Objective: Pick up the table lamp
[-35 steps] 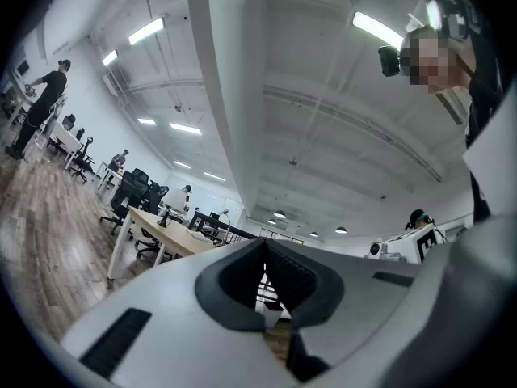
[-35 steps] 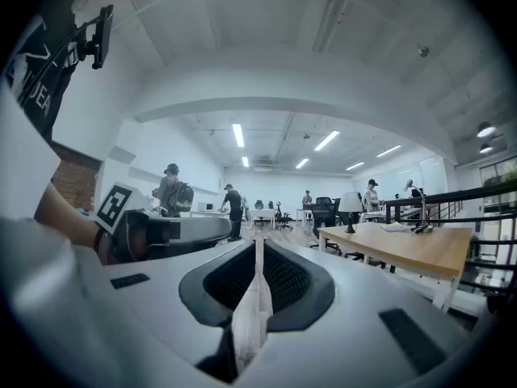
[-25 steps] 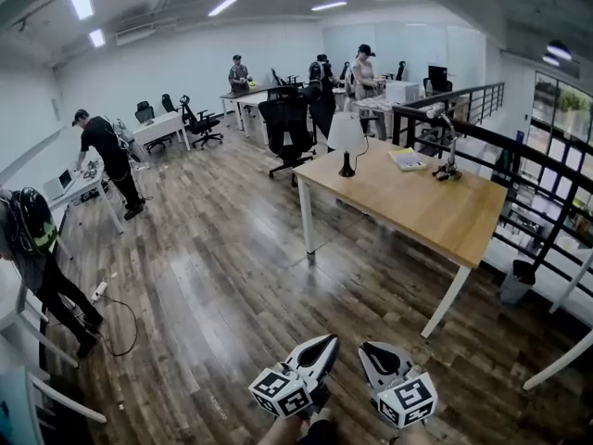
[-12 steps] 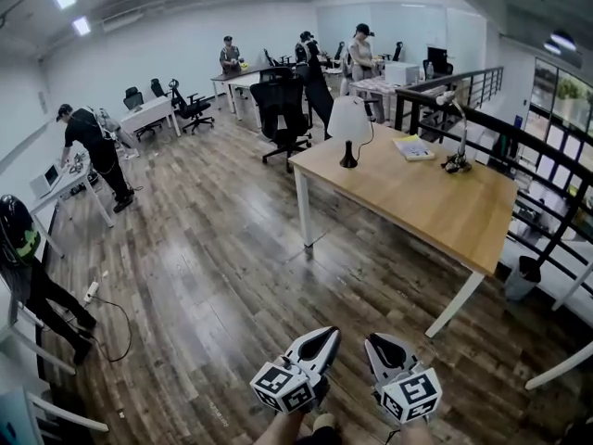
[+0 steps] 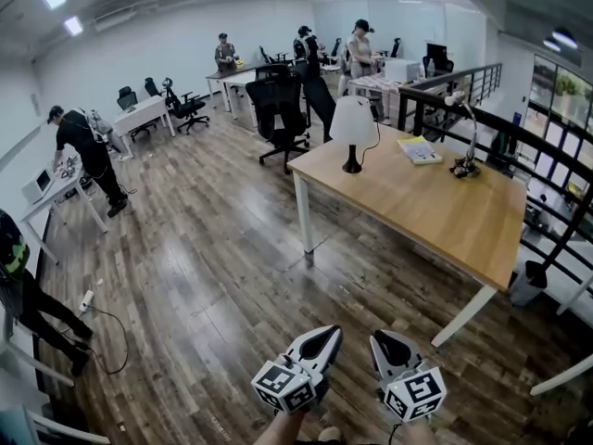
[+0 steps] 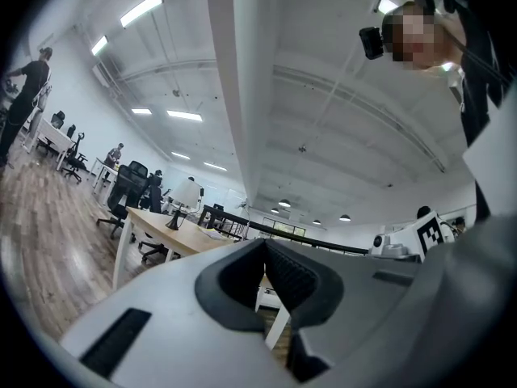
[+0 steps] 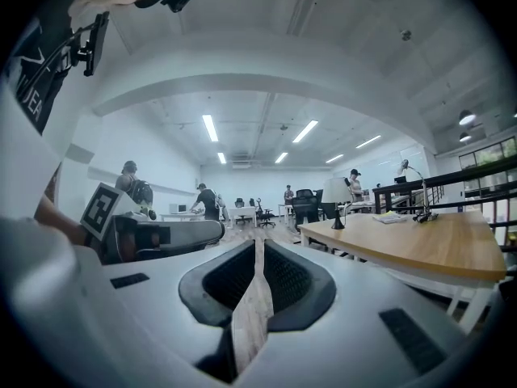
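At the bottom centre of the head view, the left gripper (image 5: pixel 326 336) and right gripper (image 5: pixel 387 341) sit side by side, close together but apart, both pointing up the frame over the dark wooden floor (image 5: pixel 204 267). In its own view the left gripper (image 6: pixel 265 249) has its jaws clenched together with only a thin slit between the pads and nothing caught in it. The right gripper (image 7: pixel 258 245) is likewise pressed closed and empty, with floorboards showing through the narrow seam.

Beyond them, in the right half of the head view, stands a wooden table (image 5: pixel 435 207) on white legs, well apart from both grippers. The table lamp (image 5: pixel 353 128) stands upright near the table's far left corner, with a white shade on a black stem and base. It is small in the left gripper view, left of centre (image 6: pixel 184 196), and in the right gripper view, right of centre (image 7: pixel 335 194). Further right on the tabletop lie a yellow booklet (image 5: pixel 421 150) and, near the far edge, a thin-armed desk lamp (image 5: pixel 466 146). A black railing (image 5: pixel 519 156) runs behind the table along the right side.

Just behind the table's far left corner is a black office chair (image 5: pixel 281 109). At the left, a person in black (image 5: pixel 82 146) bends over a white desk (image 5: pixel 51 188). More people stand at desks along the back wall, top centre.
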`<state>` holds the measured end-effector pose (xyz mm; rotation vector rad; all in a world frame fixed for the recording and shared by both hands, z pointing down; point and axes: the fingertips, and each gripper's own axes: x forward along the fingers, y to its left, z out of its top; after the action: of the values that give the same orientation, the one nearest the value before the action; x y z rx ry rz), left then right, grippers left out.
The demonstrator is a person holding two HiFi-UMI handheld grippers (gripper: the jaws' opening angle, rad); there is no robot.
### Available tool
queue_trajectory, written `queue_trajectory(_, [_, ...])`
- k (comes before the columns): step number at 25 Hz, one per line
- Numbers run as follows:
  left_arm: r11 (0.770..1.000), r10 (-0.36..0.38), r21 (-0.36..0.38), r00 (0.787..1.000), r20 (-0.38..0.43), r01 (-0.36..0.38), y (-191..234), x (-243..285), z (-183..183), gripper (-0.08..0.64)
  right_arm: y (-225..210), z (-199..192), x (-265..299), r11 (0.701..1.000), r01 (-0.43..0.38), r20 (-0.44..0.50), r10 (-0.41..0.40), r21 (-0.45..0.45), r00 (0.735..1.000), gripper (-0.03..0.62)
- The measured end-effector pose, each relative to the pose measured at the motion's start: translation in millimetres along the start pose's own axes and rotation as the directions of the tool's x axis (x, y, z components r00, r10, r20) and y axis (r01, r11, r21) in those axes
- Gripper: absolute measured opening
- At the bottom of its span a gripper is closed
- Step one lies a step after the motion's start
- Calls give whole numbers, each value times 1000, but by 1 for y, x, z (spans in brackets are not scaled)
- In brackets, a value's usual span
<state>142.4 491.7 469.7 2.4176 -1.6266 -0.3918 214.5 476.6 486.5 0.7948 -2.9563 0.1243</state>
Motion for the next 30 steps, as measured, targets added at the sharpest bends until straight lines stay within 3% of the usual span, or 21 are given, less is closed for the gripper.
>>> queue_trajectory(9, [997,12,-80,1000,17,-11,29,17,-4,9,-19,-17,22,999,22,-39,-21,27,999,52])
queue_trajectory(18, [998,18,-53,1000,-4,-18,73,55,3,9,-53,-7,86,999,-6,-26,7,37,1000,52])
queue_trajectory(24, [999,25,-42,1000,4,-25,108,102,21,10,-78,15,139,998,-68,-18,68,14,998,52])
queue_trajectory(30, [999,20,-42,1000,-2,-20,133,150,28,10,-120,22,175,997,-75,-27,75,18,997,52])
